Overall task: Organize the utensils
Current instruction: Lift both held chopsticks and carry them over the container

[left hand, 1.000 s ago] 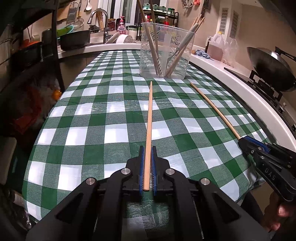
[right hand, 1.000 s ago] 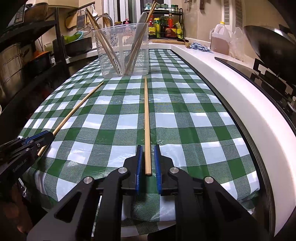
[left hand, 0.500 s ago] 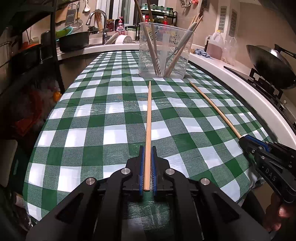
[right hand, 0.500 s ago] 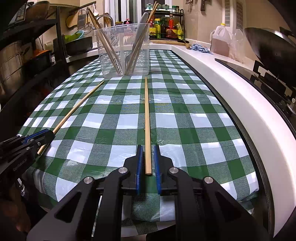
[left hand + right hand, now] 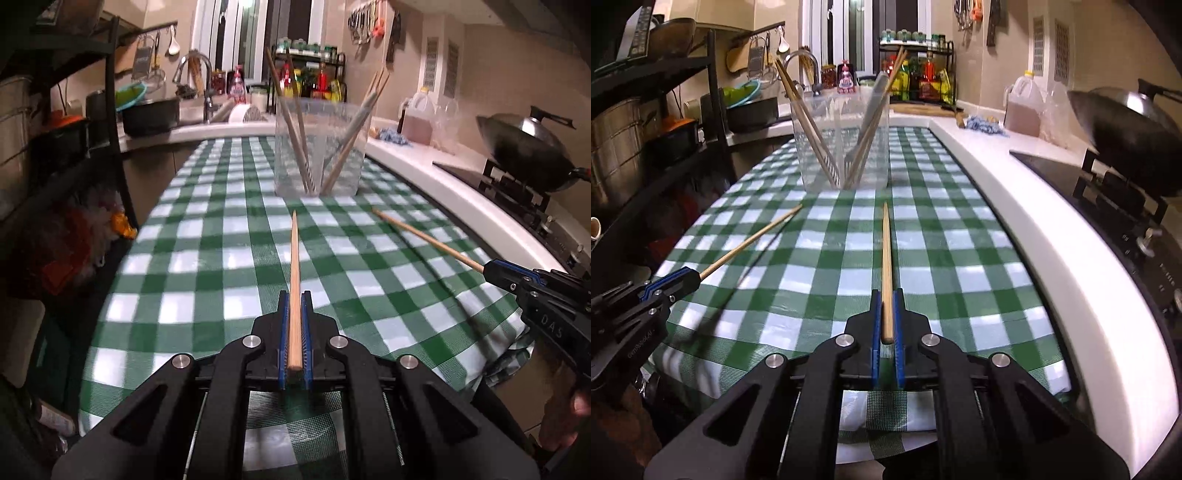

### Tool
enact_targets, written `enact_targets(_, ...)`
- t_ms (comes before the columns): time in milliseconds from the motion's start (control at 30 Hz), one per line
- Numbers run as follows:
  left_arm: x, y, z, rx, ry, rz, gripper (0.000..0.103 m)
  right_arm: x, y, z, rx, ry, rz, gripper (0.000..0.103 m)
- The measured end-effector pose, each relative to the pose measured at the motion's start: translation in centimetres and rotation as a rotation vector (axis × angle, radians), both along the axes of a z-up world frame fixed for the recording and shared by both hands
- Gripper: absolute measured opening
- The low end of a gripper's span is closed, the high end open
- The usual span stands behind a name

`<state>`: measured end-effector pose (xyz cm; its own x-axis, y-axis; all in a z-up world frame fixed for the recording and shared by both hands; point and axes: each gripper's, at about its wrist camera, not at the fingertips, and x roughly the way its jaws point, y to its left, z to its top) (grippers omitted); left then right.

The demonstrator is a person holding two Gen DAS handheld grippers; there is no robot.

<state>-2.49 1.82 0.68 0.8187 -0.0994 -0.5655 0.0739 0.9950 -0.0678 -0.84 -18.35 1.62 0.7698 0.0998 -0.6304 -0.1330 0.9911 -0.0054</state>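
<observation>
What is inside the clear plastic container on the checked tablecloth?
The clear container holds several wooden chopsticks leaning left and right, plus a grey utensil. Its working end is blurred behind the plastic wall, so its type is unclear.

Both wrist views look forward and downward along the table (image 5: 229, 258), close above it, sharing the slightly blurred utensil cup (image 5: 842, 144).
</observation>
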Motion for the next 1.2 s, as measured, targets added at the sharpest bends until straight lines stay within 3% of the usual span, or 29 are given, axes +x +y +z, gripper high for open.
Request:
enact_targets(567,-1.5,-0.6,2.7,-0.001,-0.075,-0.018,0.006,-1.8,-0.5,5.0,0.022,-0.103,0.007,0.006)
enact_targets(1200,-0.7,0.4,9.0,-0.005,-0.181,-0.029,0.006,-0.9,0.4,12.0,0.018,-0.235,0.050,0.006)
